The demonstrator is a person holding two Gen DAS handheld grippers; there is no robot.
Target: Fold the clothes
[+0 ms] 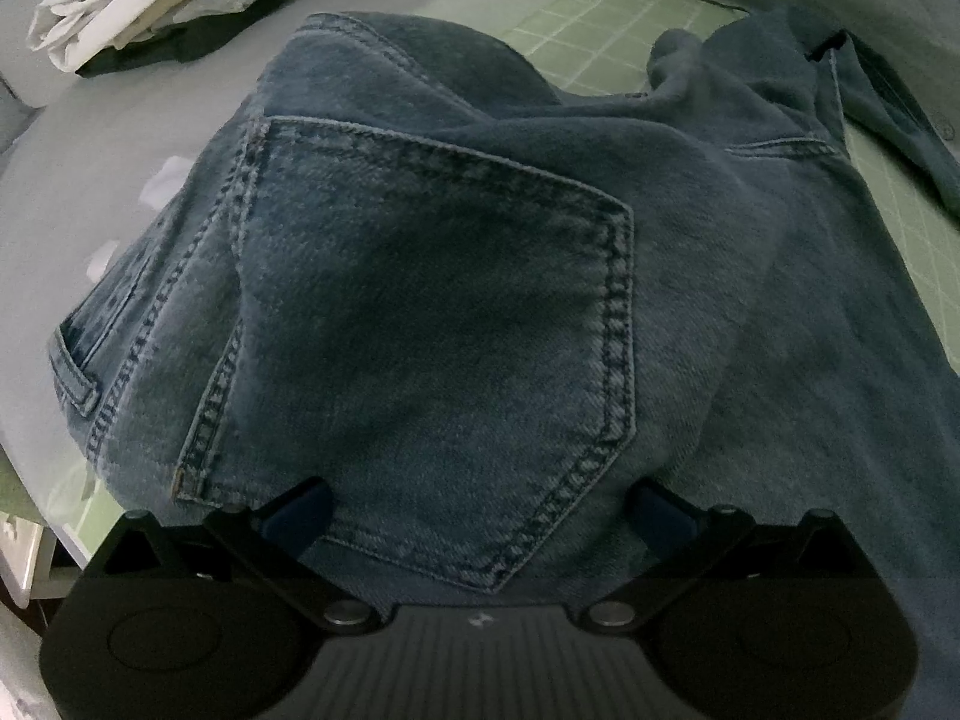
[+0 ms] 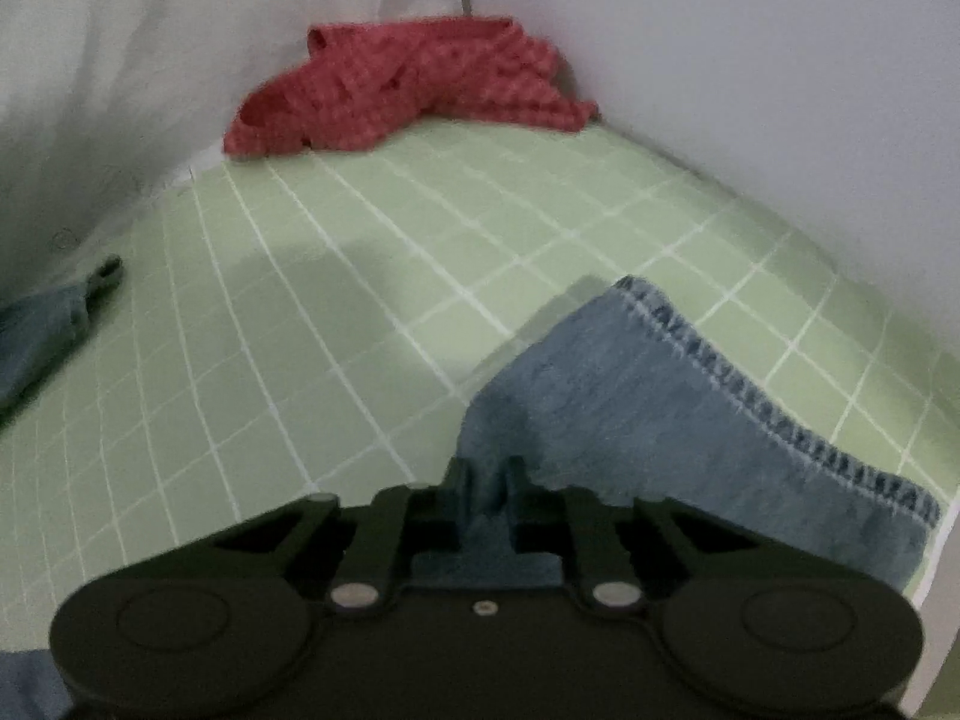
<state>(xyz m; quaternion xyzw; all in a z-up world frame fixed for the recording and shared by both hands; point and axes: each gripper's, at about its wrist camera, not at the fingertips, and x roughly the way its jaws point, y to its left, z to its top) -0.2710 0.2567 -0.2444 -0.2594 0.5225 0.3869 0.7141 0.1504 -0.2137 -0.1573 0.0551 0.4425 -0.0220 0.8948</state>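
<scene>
Closest to us in the left wrist view, our left gripper (image 1: 480, 510) hangs over the seat of a pair of blue denim jeans (image 1: 456, 300), its two dark fingers (image 1: 300, 510) spread wide apart with nothing pinched between them, the stitched back pocket (image 1: 432, 324) lying in the gap. We cannot tell whether the fingertips touch the cloth. These jeans are spread across a pale green mat with a white grid (image 1: 600, 30) and partly across the grey surface (image 1: 108, 138) beside it, the waistband and a belt loop (image 1: 75, 372) toward the left edge, and a crumpled part of the garment bunched at the upper right. Beyond the jeans, at the upper left, we see a pile of white and pale folded cloth (image 1: 120, 0). In the right wrist view our right gripper (image 2: 485, 486) has its fingers drawn together and clamped on a fold of the denim, so that a hemmed end of the jeans (image 2: 690, 408) with dark double stitching stands up from the mat in front of us and drapes down to the right. Another bit of the blue denim shows at the left edge of that view. At the far end of the mat, against the white walls (image 2: 750, 90) in the corner, lies a crumpled red checked cloth (image 2: 408, 96), well apart from the jeans.
</scene>
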